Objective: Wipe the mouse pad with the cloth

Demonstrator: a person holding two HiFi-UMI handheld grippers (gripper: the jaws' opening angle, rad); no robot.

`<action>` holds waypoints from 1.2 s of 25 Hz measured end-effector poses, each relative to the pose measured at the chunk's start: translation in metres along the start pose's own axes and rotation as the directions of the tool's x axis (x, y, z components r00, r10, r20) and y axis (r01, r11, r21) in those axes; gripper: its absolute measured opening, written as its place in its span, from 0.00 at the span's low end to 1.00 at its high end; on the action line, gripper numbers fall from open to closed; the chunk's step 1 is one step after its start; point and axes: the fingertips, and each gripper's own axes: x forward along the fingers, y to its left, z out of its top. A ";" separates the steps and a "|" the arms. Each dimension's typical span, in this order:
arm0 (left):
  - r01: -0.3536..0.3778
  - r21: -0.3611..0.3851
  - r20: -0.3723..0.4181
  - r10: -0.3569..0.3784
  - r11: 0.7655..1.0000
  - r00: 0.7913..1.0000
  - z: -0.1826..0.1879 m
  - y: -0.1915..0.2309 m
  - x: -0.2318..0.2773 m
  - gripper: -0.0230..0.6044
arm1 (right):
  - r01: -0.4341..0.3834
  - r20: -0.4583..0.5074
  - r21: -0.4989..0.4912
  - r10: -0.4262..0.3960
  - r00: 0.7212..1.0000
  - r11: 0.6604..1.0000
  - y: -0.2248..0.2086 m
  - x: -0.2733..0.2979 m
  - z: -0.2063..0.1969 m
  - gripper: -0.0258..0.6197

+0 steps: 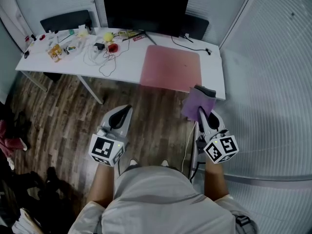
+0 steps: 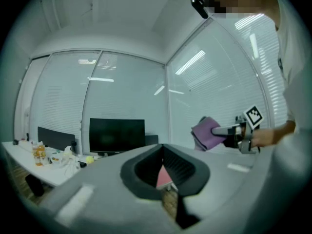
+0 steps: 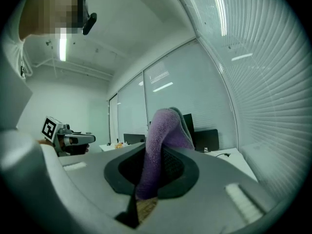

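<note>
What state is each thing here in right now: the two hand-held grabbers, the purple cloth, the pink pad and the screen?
Left gripper: jaws shut, nothing between them.
Right gripper: jaws shut on the cloth.
Cloth: bunched, held up in the air, not on the pad.
Mouse pad: lying flat on the table, nothing on it.
Monitor: screen dark.

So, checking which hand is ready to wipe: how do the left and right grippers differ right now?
The right gripper is shut on the purple cloth; the left gripper is shut on nothing. In the head view, the right gripper sits just below the pink mouse pad, while the left gripper sits further left, over the wooden floor. Both point toward the table.
</note>
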 end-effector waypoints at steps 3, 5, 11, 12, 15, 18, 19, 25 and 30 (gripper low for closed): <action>0.003 0.000 -0.004 -0.003 1.000 1.000 -0.001 0.004 -0.005 0.04 | -0.006 0.003 0.006 0.005 1.000 1.000 0.007 0.002 0.000 0.11; 0.005 0.000 -0.007 -0.005 1.000 1.000 -0.002 0.009 -0.009 0.04 | -0.010 0.001 0.011 0.010 1.000 1.000 0.014 0.005 -0.002 0.11; 0.021 -0.007 -0.020 -0.021 1.000 1.000 -0.012 0.026 -0.025 0.04 | 0.001 -0.020 0.048 0.000 1.000 0.999 0.035 0.014 -0.015 0.11; 0.024 -0.009 -0.021 -0.025 1.000 0.999 -0.013 0.030 -0.028 0.04 | 0.002 -0.024 0.049 -0.001 1.000 0.999 0.039 0.016 -0.017 0.11; 0.045 -0.019 -0.022 -0.046 0.999 0.999 -0.020 0.042 -0.039 0.04 | 0.020 -0.036 0.055 -0.018 0.999 0.998 0.055 0.022 -0.023 0.11; 0.072 -0.028 -0.023 -0.072 0.997 0.997 -0.031 0.055 -0.051 0.04 | 0.041 -0.044 0.051 -0.039 0.998 0.998 0.074 0.027 -0.030 0.11; 0.076 -0.034 -0.023 -0.077 0.997 0.997 -0.034 0.060 -0.054 0.04 | 0.046 -0.049 0.046 -0.043 0.998 0.998 0.081 0.030 -0.032 0.11; 0.081 -0.078 -0.029 -0.084 0.994 0.996 -0.049 0.088 -0.066 0.04 | 0.056 -0.098 0.022 -0.053 0.994 0.998 0.102 0.047 -0.034 0.11; 0.064 -0.094 -0.037 -0.068 0.993 0.997 -0.059 0.105 -0.052 0.04 | 0.047 -0.109 0.026 -0.044 0.993 0.999 0.091 0.078 -0.040 0.11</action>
